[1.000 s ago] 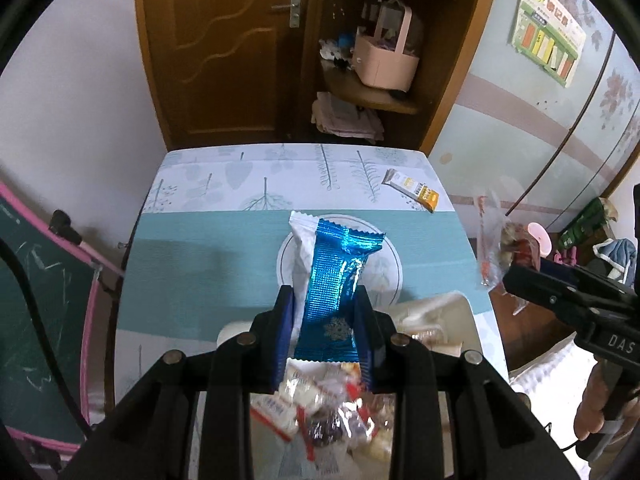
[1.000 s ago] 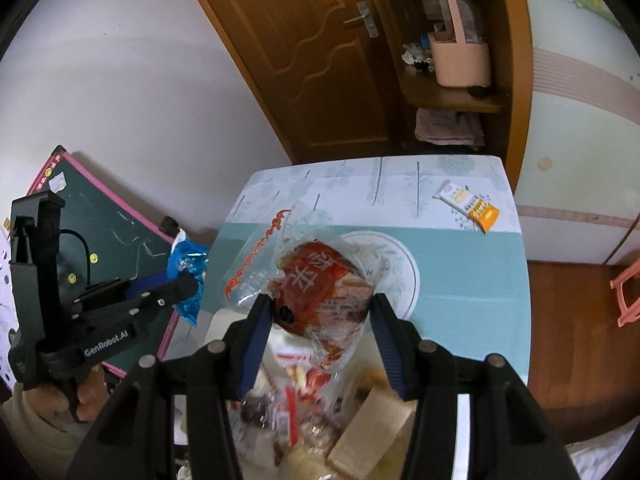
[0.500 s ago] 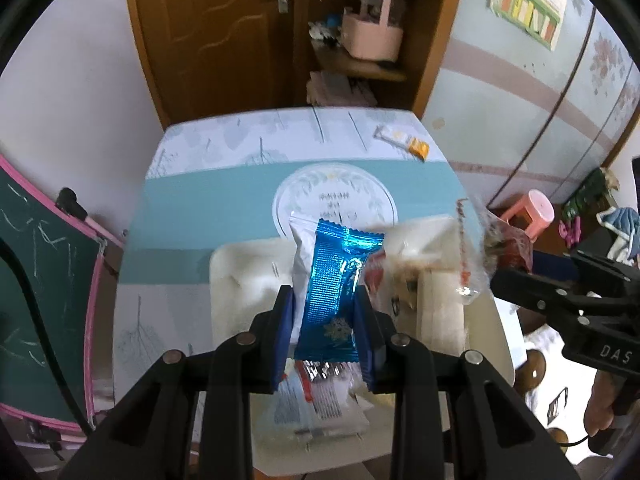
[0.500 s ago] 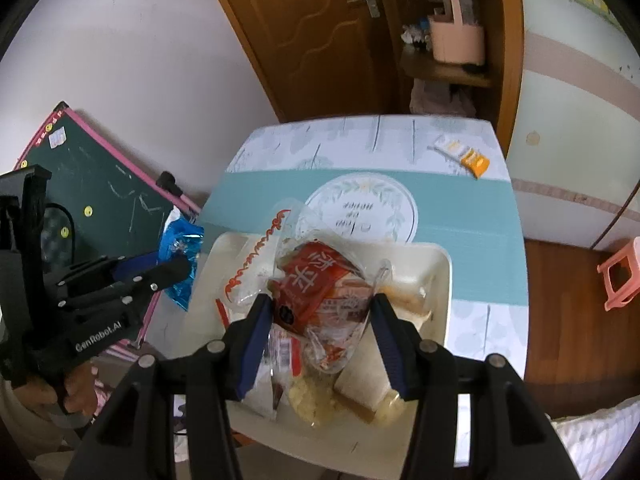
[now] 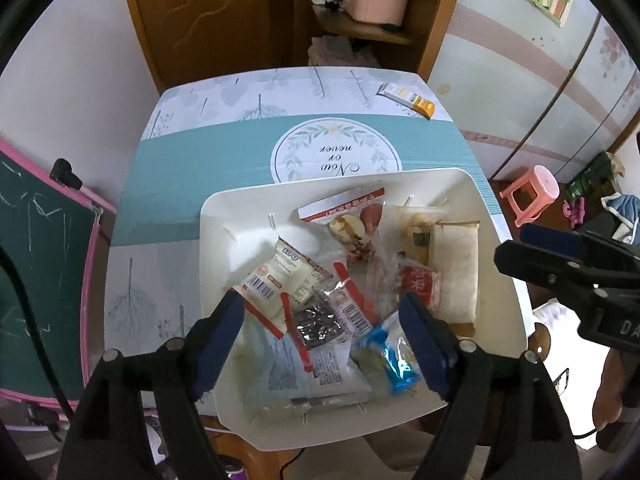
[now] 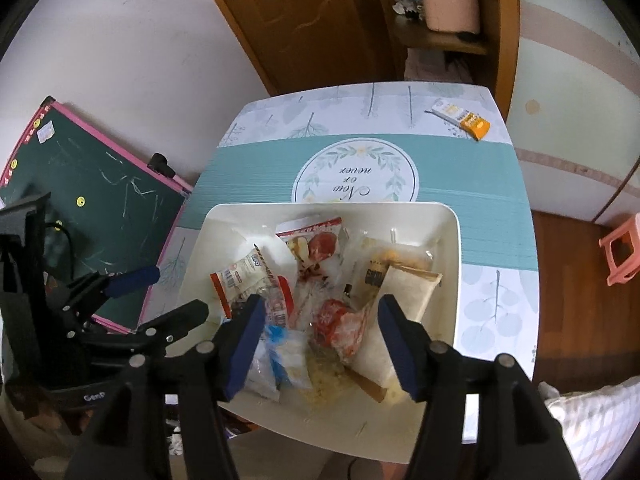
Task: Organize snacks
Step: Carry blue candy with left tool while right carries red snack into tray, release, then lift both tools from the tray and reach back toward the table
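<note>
Table [image 5: 168, 184] beyond tray [image 5: 224, 216] (snack-filled)

One white tray [image 5: 492, 216] sits at six o'clock on one table [image 5: 180, 184]; its heaped snack packets [image 5: 280, 276] overlap too much to count surely. One orange-tipped packet [image 5: 408, 98] lies at one o'clock. Two grippers show, left [image 5: 324, 316] and right [image 6: 320, 320].
</note>
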`<state>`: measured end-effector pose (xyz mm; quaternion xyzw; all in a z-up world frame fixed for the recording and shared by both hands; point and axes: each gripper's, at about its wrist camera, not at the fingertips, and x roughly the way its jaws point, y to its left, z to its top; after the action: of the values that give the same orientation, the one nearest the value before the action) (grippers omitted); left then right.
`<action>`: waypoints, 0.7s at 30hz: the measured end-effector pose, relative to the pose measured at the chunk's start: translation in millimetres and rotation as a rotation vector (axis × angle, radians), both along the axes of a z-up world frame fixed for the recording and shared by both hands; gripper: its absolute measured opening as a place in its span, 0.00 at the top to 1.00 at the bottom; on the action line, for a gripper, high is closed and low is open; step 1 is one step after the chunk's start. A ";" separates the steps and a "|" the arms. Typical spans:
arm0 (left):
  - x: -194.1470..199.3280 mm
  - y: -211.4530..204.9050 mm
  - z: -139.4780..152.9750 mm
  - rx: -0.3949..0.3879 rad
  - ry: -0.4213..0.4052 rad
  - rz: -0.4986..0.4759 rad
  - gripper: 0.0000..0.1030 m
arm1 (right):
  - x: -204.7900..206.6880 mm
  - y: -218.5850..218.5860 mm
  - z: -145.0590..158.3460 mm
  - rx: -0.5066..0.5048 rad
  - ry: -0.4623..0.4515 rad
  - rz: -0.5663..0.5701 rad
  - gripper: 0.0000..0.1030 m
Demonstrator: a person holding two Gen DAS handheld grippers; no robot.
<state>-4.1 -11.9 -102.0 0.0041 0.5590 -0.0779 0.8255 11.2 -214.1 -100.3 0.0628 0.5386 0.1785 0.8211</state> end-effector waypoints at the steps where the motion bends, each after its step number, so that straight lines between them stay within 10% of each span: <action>1: 0.5 1.2 -1.2 0.001 0.005 0.004 0.24 | -0.4 -0.2 -0.5 0.008 0.005 -0.002 0.42; 21: 5.7 -7.4 -2.4 0.019 0.003 -0.037 0.24 | -1.2 5.3 -7.1 0.015 0.034 -0.005 0.42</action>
<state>1.6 -19.3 -104.4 0.0220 0.5607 -0.0880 0.8230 9.9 -208.8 -107.4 0.0733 0.5511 0.1796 0.8116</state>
